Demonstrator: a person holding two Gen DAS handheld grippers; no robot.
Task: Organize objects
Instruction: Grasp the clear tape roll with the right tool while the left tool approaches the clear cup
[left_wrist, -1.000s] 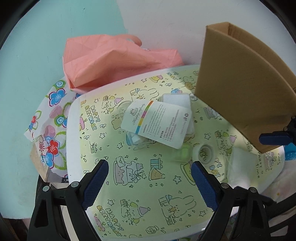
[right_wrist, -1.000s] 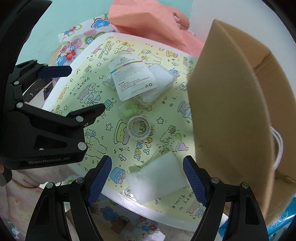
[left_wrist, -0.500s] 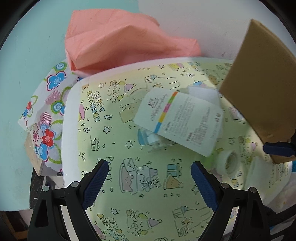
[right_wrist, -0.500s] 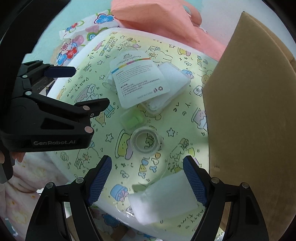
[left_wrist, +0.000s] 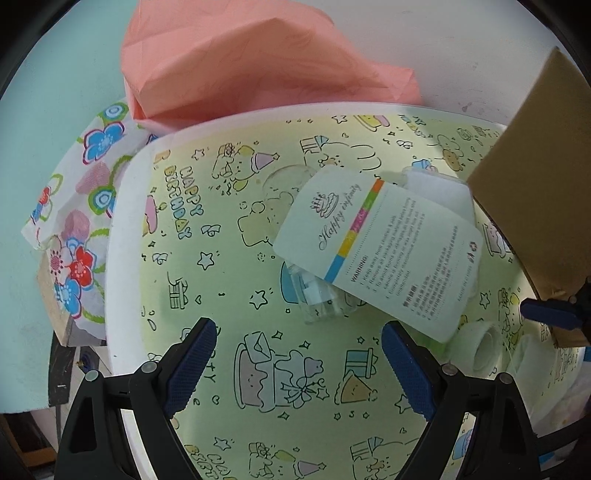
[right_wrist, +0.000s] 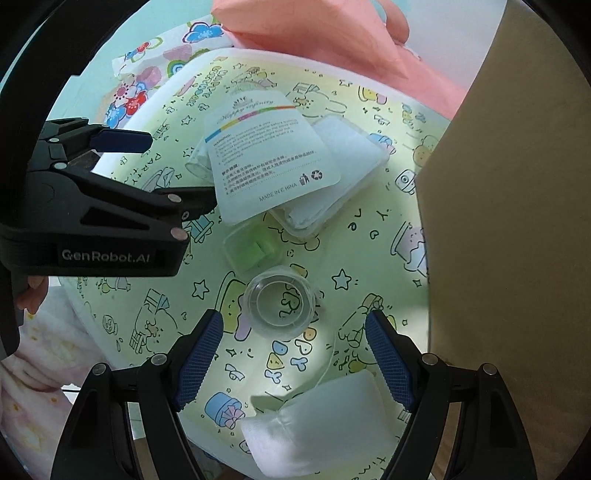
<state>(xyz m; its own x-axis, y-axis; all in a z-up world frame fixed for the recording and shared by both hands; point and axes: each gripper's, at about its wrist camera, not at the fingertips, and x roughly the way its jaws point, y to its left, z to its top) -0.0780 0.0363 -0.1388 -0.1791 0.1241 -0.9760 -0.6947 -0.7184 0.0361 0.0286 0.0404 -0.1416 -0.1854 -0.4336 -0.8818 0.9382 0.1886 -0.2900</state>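
A small table (left_wrist: 125, 229) covered in yellow birthday-print film holds the objects. A white "Happy infinity" packet (left_wrist: 384, 251) lies over a clear box (left_wrist: 314, 295). It also shows in the right wrist view (right_wrist: 269, 155), beside a clear case of white pads (right_wrist: 343, 166), a green item in a clear case (right_wrist: 255, 251), a roll of clear tape (right_wrist: 282, 304) and a white pouch (right_wrist: 325, 424). My left gripper (left_wrist: 299, 365) is open, just short of the clear box. My right gripper (right_wrist: 293, 354) is open, just short of the tape roll.
A cardboard box (right_wrist: 517, 221) stands along the table's right side, close to my right gripper. A pink bag (left_wrist: 240, 62) lies at the table's far edge against the wall. A flower-print cloth (left_wrist: 74, 229) hangs off the table's left side.
Both grippers have moved forward and lower over the table. The packet and the tape roll loom larger. Nothing on the table has moved.
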